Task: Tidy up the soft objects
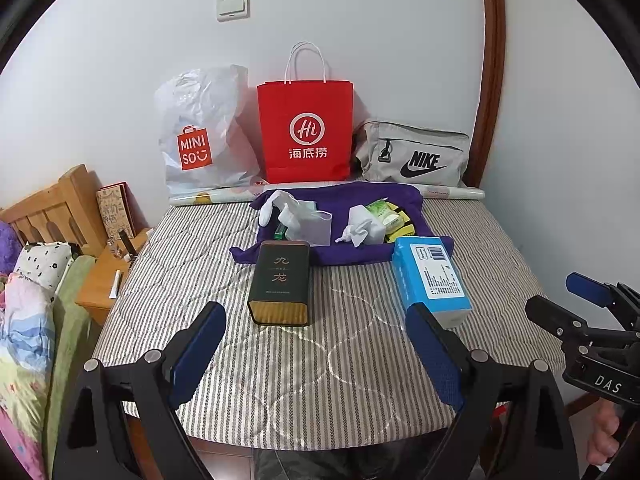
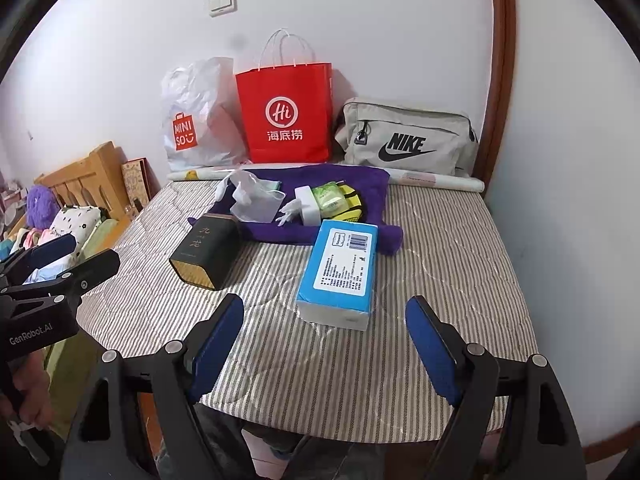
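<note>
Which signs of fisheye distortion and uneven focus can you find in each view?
Left wrist view: the wooden door frame bows in a curve, corners go black, and the left gripper looks oversized. Right wrist view: the same bowing and dark corners; the blue tissue pack is sharp.

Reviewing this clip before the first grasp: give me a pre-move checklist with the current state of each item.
1. Left gripper open with nothing between its fingers: ok.
2. Right gripper open with nothing between its fingers: ok.
3. Blue tissue pack lies flat on the striped mattress, ahead of the right gripper, nothing on top of it: ok.
4. Dark tin lies on its side ahead of the left gripper, apart from the tissue pack: ok.
5. Small items on the purple cloth are separable for single grasps: cannot tell, they lie bunched together.
6. Red paper bag stands upright against the wall; whether it has room inside: cannot tell.
</note>
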{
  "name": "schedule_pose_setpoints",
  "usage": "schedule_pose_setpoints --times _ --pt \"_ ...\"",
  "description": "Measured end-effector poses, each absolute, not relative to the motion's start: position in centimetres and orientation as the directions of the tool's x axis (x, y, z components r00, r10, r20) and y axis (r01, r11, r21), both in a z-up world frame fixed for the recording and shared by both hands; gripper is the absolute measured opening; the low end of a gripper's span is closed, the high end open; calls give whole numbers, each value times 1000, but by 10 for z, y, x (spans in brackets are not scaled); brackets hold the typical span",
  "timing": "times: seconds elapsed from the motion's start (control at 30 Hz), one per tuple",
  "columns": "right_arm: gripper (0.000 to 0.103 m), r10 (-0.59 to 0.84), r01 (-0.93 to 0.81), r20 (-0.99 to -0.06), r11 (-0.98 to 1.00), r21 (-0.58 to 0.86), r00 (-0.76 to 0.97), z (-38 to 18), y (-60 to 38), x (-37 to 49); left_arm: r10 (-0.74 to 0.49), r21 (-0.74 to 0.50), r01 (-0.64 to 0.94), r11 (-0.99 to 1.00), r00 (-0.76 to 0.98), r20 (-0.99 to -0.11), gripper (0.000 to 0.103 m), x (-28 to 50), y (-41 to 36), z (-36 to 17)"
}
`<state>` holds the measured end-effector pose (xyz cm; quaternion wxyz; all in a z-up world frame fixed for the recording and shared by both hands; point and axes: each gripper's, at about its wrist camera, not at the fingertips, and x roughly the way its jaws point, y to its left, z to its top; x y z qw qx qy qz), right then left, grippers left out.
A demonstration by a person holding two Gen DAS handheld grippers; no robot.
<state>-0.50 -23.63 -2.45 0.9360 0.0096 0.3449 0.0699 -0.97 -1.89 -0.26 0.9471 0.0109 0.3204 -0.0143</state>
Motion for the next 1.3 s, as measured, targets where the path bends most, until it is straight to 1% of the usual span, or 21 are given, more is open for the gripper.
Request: schedule_pose_setpoints --times 1.3 --pt "82 145 -133 -638 989 67 756 -23 -236 -9 -30 6 42 999 794 -608 91 -11 -19 -4"
